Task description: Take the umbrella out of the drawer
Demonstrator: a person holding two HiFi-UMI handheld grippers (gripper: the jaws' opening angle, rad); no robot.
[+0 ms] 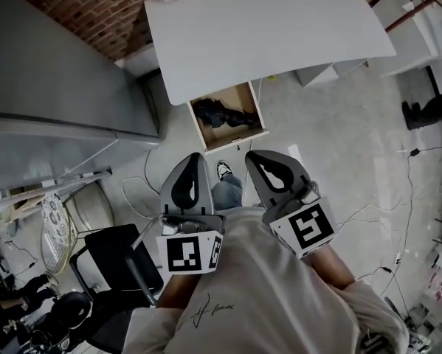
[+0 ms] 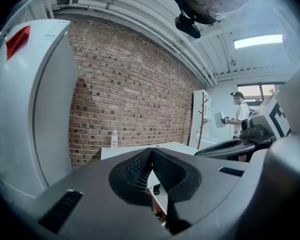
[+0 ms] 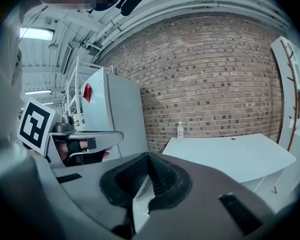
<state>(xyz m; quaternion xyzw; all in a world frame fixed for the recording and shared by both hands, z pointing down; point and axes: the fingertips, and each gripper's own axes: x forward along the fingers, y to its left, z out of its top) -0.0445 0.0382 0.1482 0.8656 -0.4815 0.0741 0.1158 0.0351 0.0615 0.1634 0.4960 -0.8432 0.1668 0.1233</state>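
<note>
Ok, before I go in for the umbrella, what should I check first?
1. Drawer open: ok, pulled out under the desk.
2. Umbrella in view: ok, dark, lying inside the drawer.
3. Left gripper ready: not ok, jaws together, empty.
4. Right gripper ready: not ok, jaws together, empty.
5. Grippers at the drawer: not ok, both well short of it.
6. Umbrella's handle end: cannot tell.
</note>
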